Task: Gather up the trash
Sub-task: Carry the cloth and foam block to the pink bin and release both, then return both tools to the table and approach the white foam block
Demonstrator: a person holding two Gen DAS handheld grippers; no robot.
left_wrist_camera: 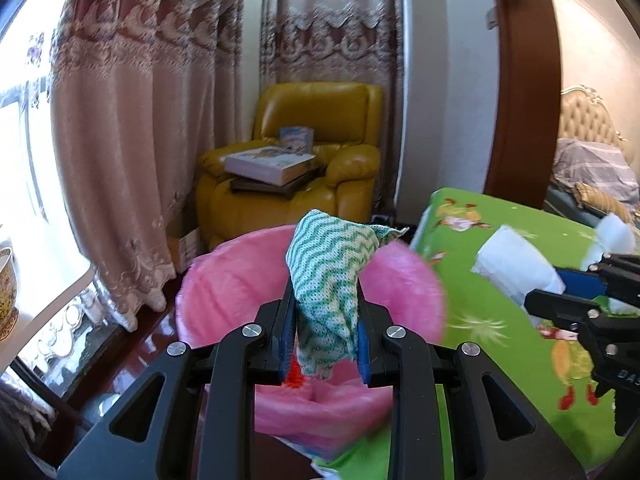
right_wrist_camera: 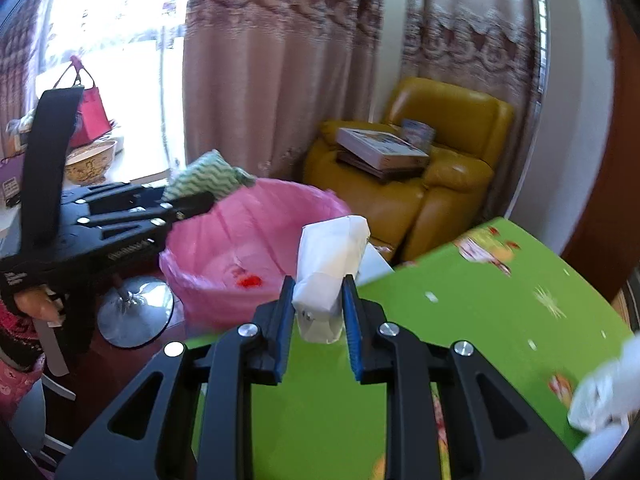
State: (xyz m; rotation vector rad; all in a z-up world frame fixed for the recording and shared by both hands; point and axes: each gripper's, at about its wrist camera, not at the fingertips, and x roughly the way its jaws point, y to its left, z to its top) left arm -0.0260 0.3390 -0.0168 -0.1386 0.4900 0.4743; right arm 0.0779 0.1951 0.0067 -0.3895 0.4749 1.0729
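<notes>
Patterned pink curtains (left_wrist_camera: 132, 140) hang behind a mustard leather armchair (left_wrist_camera: 304, 160) stacked with books (left_wrist_camera: 272, 164), daylight at the window (right_wrist_camera: 112, 20)

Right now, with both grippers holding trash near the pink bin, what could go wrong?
The green-striped cloth in the left gripper is over the bin, but its loose end may catch on the pad when released. The white paper in the right gripper seems above the green table, so dropping now could miss.
</notes>
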